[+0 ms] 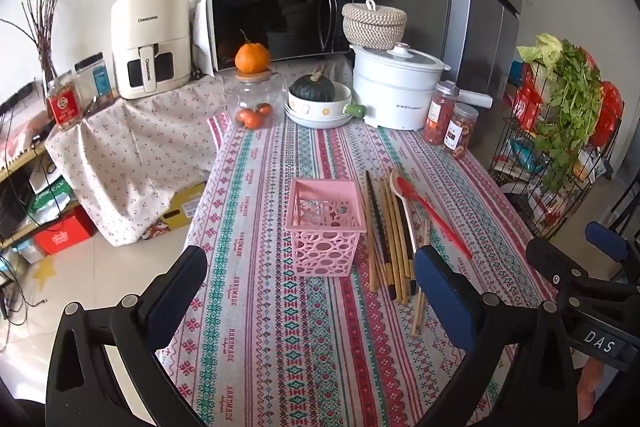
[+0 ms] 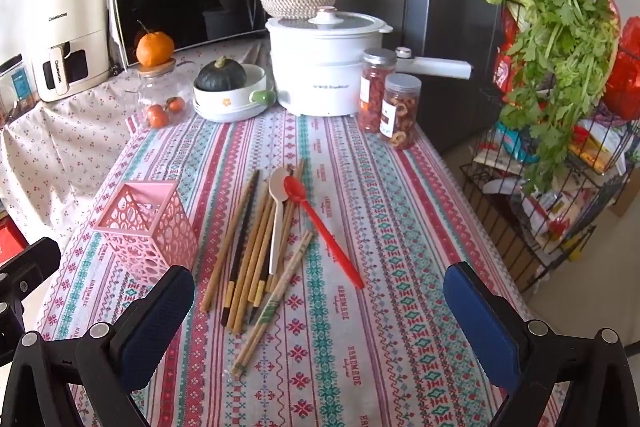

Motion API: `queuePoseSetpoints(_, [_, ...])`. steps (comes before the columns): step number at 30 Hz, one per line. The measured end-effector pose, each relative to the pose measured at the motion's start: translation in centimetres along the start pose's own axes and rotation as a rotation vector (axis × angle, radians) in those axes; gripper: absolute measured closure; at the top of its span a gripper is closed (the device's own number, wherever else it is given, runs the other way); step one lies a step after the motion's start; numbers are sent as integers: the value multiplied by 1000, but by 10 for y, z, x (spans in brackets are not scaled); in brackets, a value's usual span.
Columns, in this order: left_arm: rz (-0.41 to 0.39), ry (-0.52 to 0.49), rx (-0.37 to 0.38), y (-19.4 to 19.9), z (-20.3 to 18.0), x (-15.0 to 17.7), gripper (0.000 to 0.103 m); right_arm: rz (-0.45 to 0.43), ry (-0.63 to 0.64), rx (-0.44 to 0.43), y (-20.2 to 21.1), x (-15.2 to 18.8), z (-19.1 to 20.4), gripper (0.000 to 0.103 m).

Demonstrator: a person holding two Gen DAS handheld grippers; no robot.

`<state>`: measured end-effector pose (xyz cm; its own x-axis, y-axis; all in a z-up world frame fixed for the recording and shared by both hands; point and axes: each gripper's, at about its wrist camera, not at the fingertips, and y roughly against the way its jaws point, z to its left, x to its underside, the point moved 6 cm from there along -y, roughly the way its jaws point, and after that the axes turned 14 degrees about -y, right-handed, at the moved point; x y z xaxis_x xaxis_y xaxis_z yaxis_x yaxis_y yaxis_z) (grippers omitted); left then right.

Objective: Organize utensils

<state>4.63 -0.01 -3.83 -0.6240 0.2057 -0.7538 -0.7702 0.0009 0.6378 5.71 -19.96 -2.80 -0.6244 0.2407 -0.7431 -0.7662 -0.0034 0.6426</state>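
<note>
Left tool [image 1: 310,291] wide open, empty, right tool [image 2: 320,311] likewise, above chopsticks [image 2: 248,247]

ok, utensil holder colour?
Pink, with a circle cutout lattice, on the pink utensil holder; clearest in the left wrist view.

We see a white cooker [image 2: 320,67] beside two snack jars [image 2: 390,107], a squash [image 2: 222,74] in a bowl [image 2: 234,101], a microwave [image 1: 280,21], and greens [image 2: 560,39] in a wire rack [image 2: 520,227].
</note>
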Motion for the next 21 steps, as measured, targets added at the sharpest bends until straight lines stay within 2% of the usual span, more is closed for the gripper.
queuePoseSetpoints(13, [-13,-6,8,5,0,-8,0,-1,-15,0,1,-1,-5,1])
queuePoseSetpoints(21, [-3,-15,1,0,-7,0,0,3,-17,1,0,-1,-6,1])
